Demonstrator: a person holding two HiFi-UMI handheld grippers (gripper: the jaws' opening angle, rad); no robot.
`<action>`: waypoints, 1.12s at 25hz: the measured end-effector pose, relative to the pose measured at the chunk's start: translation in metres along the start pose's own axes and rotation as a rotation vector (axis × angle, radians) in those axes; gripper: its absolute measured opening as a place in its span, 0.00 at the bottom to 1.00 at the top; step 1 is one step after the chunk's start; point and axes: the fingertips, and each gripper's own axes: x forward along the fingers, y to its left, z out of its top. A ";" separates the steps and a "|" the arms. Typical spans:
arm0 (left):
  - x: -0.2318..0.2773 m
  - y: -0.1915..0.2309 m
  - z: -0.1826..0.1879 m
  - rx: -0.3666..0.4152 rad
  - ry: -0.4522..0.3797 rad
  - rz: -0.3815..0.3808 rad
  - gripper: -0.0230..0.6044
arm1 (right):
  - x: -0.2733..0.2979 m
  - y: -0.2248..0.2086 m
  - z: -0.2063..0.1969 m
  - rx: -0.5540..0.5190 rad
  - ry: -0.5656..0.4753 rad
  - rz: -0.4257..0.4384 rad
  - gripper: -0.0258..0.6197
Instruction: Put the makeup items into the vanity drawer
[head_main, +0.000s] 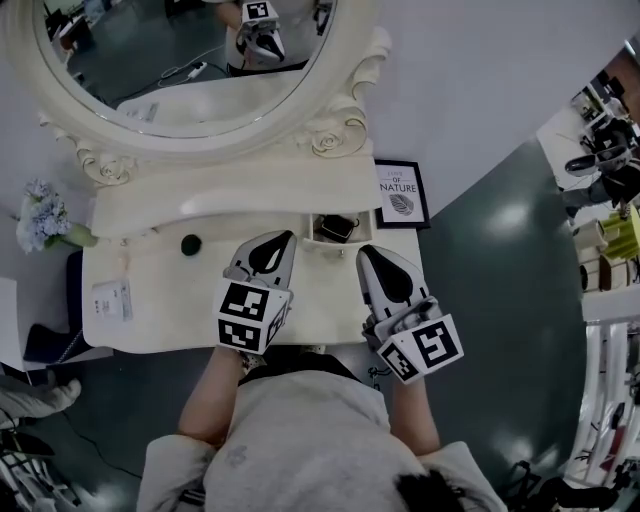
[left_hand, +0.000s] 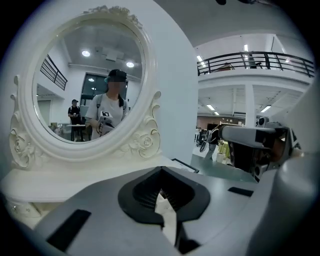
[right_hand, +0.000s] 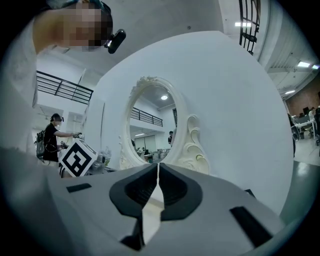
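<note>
Left hand-held gripper (head_main: 287, 238) and right hand-held gripper (head_main: 363, 251) hover side by side over the desk (head_main: 150, 275), pointing at the mirror (head_main: 190, 60). Both have jaws closed and empty. A small dark round item (head_main: 191, 244) lies on the desk to their left. A dark item (head_main: 336, 227) sits in the open vanity drawer (head_main: 357, 241).

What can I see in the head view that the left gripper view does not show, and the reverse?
Only the head view: the tabletop, a small dark round item on it, an open compartment holding a dark item, a framed print and flowers. Only the left gripper view: a balcony railing and ceiling lights. Both: the oval mirror, and the left gripper and right gripper, fingers closed.
</note>
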 end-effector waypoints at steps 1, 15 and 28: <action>-0.007 0.003 0.003 0.003 -0.013 0.005 0.06 | 0.003 0.006 0.000 -0.002 0.002 0.007 0.08; -0.101 0.043 0.043 0.024 -0.169 0.066 0.06 | 0.036 0.074 0.015 -0.029 -0.018 0.092 0.08; -0.168 0.069 0.062 0.054 -0.275 0.136 0.06 | 0.048 0.125 0.028 -0.056 -0.045 0.141 0.08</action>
